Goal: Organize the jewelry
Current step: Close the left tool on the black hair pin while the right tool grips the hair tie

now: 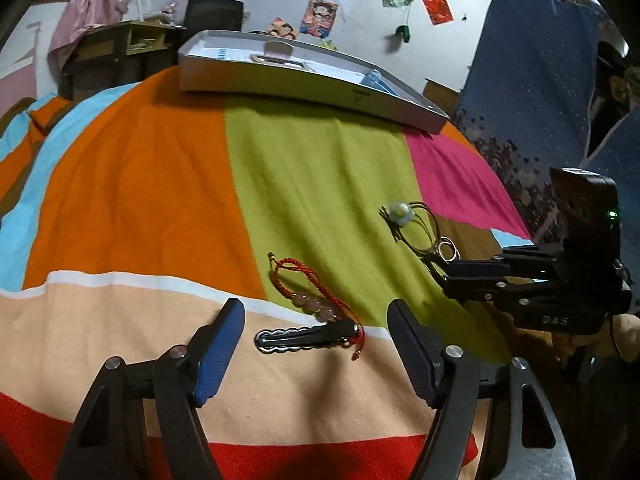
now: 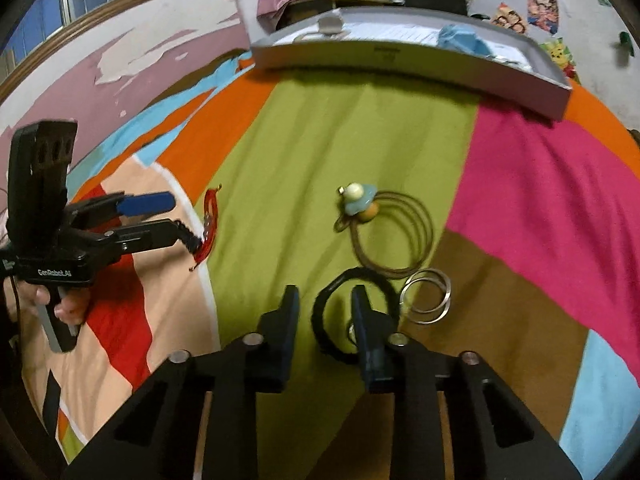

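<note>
Several pieces of jewelry are spread on a bed covered by a colour-block blanket point(image 1: 312, 168) of orange, green, pink and peach. A red braided cord bracelet with pink beads point(image 1: 310, 300) is laid across the green and peach patches, with a black scalloped hair clip point(image 1: 306, 338) touching its lower end. Both are framed between the blue-padded jaws of the left gripper point(image 1: 316, 344), which are spread wide and grasp nothing. Near the green and brown patches, a black braided hair tie point(image 2: 356, 316) is straddled by the right gripper point(image 2: 326, 320): one finger is set inside the loop, the other outside, the jaws narrowed yet not seen to clench it. Just beside it lie thin silver metal rings point(image 2: 426, 296) and a brown elastic band with a blue-and-cream charm point(image 2: 358, 200). A shallow grey rectangular box point(image 2: 400, 62) is placed at the far edge.
</note>
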Demonstrator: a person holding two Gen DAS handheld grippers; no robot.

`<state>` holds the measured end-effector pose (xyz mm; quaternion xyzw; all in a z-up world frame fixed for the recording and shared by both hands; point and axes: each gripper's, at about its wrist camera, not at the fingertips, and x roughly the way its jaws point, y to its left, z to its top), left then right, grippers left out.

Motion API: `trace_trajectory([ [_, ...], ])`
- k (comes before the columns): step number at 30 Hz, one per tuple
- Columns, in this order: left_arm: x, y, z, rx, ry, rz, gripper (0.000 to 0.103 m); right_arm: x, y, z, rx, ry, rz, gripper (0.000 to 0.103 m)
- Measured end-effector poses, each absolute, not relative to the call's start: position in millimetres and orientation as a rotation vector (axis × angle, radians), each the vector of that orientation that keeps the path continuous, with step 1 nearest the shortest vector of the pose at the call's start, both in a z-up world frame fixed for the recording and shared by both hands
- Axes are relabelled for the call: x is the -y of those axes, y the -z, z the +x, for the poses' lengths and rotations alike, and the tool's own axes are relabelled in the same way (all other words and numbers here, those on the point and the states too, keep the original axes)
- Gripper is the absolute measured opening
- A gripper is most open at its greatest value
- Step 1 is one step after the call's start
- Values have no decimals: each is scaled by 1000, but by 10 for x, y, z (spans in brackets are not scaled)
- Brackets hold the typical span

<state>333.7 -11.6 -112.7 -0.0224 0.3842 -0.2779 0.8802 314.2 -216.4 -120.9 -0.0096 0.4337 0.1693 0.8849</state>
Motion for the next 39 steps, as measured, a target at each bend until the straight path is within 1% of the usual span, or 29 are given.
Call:
trace_trajectory([
  [5,156,1176,3389,-834,594,-3,72,2146,1289,3186,-945,-354,2,22],
  [6,164,1182,3392,-840,599,8,71,2145,1307,3189,-950,-354,7,22],
  [8,182,1189,3388,-856,612,46,63,2137,1324,3190,-957,-354,12,22],
  [10,195,1198,3384,-876,627,81,52,2142,1346,3198,-964,-356,17,22],
  [11,201,1202,3384,-888,639,99,48,2146,1356,3201,-970,-356,22,20],
  [13,185,1204,3384,-914,669,112,36,2155,1378,3216,-982,-362,32,17],
  [16,174,1213,3379,-950,694,121,27,2176,1400,3226,-993,-372,54,17],
  [20,232,1211,3324,-986,730,143,22,2172,1412,3215,-1000,-393,64,17],
  [26,439,1229,3241,-1012,743,203,22,2098,1429,3207,-1024,-424,48,17],
  [27,456,1233,3243,-1015,735,206,20,2091,1428,3203,-1029,-428,47,17],
  [28,460,1232,3243,-1017,723,208,14,2083,1426,3203,-1034,-431,46,17],
  [36,524,1179,3065,-1056,642,197,13,2000,1479,3206,-1064,-423,15,17],
  [38,534,1143,3013,-1065,642,175,13,1991,1477,3198,-1065,-426,16,7],
  [39,524,1126,2992,-1071,637,163,13,1992,1465,3194,-1062,-431,26,7],
])
